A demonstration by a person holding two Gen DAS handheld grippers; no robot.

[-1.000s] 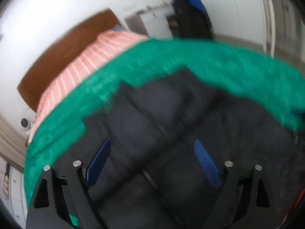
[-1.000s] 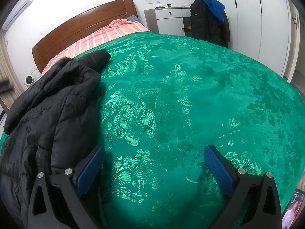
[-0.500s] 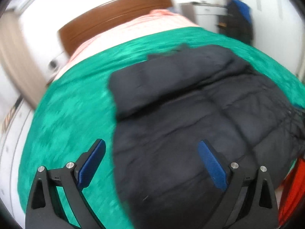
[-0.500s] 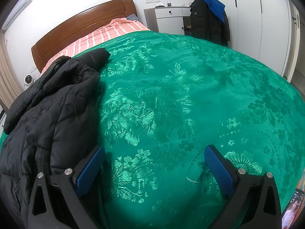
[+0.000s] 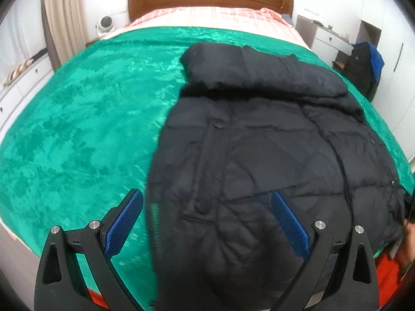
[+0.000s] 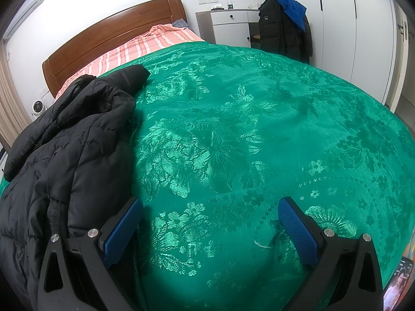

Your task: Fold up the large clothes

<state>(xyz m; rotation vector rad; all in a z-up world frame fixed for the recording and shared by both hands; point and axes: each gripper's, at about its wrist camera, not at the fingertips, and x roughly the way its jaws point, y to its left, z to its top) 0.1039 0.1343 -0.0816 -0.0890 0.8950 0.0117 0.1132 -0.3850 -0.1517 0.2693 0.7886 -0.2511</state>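
Black puffer jacket (image 5: 259, 140) lies on the green bedspread (image 5: 77, 129) of the bed, one sleeve folded across its upper part — the hem end is nearest the left wrist camera. Left hand-held gripper (image 5: 207, 223) is spread wide above the jacket's lower part, nothing between its blue pads (image 5: 290, 225); whether it touches the fabric cannot be told. Right hand-held gripper (image 6: 210, 228) is also spread wide and holds nothing, over bare bedspread (image 6: 246, 129) — the jacket (image 6: 67, 150) lies just beside its left finger. Wooden headboard (image 6: 111, 39) and striped pink sheet (image 6: 145, 46) are at the far end. A dark coat (image 6: 282, 28) hangs near the white wardrobe (image 6: 350, 26).
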